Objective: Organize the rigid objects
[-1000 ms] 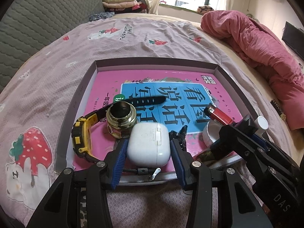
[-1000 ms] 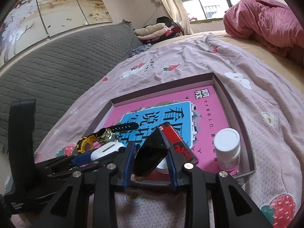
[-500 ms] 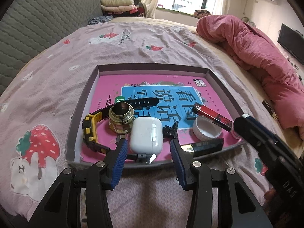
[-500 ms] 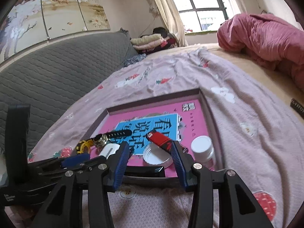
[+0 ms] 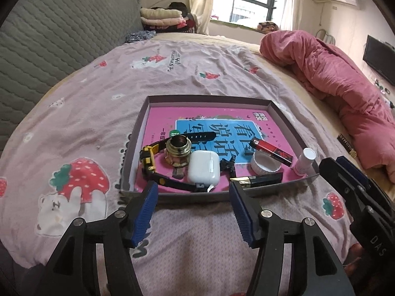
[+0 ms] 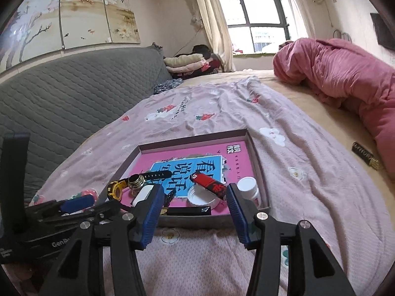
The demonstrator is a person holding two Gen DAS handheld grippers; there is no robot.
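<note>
The left gripper (image 5: 192, 192) is hovering at the bottom of the left wrist frame, its jaws opening with nothing between them; only bedspread and the tray's near wall are showing in the gap. The right gripper (image 6: 195, 198) is sitting low in the right wrist frame, its jaws also opening and empty, poised in front of the same near wall.

The tray (image 5: 138, 153), a shallow box with low grey walls, is lying at the centre of the left wrist frame on the pink strawberry-print bedspread (image 5: 81, 113). A pink and blue book cover (image 5: 222, 123) is lining its floor. The objects are crowding the near half: a yellow and black watch (image 5: 148, 160) at the left, a brass-capped jar (image 5: 178, 148) just beside it, a white earbud case (image 5: 203, 166) touching the jar's right side, then a white cap (image 5: 265, 164), a red lighter (image 5: 271, 149) lying over the cap's far rim, a black and gold tube (image 5: 256, 179) along the near wall, and a small white bottle (image 5: 305, 161) standing in the near right corner.

The far half of the tray is lying open, and bare bedspread is stretching on all sides. A pink quilt (image 5: 333, 74) is bunching along the right of the frame, and a grey quilted headboard (image 5: 49, 44) is bounding the upper left.
</note>
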